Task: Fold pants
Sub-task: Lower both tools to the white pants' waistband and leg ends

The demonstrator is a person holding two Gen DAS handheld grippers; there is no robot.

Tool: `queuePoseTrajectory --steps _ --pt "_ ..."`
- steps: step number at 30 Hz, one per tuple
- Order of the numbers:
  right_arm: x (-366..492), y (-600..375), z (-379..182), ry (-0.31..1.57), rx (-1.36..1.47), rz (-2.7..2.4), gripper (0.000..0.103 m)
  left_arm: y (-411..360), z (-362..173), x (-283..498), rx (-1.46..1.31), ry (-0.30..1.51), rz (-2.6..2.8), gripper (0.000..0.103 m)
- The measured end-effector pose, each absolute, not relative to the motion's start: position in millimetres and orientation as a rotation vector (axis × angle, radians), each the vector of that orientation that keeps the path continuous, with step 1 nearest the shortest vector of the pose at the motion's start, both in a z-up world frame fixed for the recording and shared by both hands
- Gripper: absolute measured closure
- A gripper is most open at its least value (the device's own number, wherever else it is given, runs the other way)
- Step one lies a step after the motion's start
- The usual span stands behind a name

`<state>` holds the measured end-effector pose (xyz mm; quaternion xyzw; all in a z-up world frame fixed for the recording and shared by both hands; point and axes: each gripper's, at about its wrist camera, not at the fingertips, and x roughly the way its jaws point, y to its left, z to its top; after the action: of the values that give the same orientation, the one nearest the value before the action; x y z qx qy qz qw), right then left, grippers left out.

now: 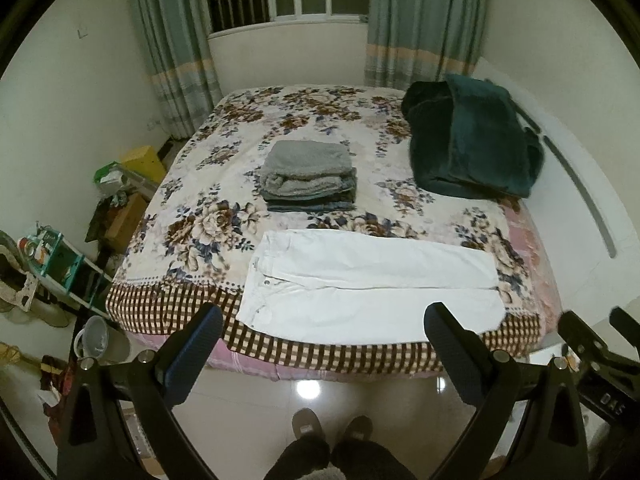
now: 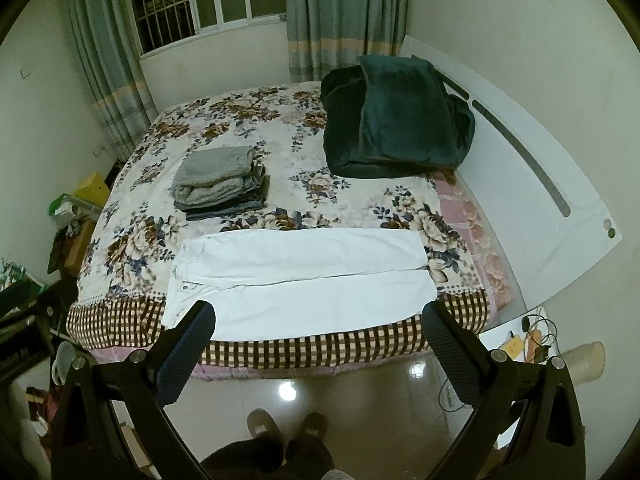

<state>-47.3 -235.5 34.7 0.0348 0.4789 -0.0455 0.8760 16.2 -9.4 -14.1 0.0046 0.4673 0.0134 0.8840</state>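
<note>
White pants (image 1: 368, 284) (image 2: 300, 280) lie flat across the near edge of the bed, waistband to the left and both legs stretched side by side to the right. My left gripper (image 1: 324, 320) hovers open above the floor in front of the bed, short of the pants, with nothing between its fingers. My right gripper (image 2: 320, 318) is likewise open and empty, held back from the bed's near edge. A part of the right gripper (image 1: 600, 344) shows at the right of the left wrist view.
A stack of folded grey and denim garments (image 1: 308, 176) (image 2: 220, 184) sits mid-bed on the floral blanket (image 1: 224, 184). A dark green blanket (image 1: 472, 140) (image 2: 396, 120) is heaped at the far right by the white headboard (image 2: 540, 176). Clutter lines the floor at left. A person's slippered feet (image 1: 332, 428) stand on shiny tiles.
</note>
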Motion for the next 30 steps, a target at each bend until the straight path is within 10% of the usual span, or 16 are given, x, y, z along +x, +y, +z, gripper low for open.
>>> queuePoseTrajectory --steps 14,30 --pt "135.3 -314.5 -127.1 1.159 0.248 -0.201 0.0 4.4 -162.7 204.6 -0.066 1.164 0.26 0.0" --pt "407.3 -441.7 -505.1 1.481 0.553 -0.592 0.0 58.2 -506.2 458.4 -0.586 1.644 0.546 0.0"
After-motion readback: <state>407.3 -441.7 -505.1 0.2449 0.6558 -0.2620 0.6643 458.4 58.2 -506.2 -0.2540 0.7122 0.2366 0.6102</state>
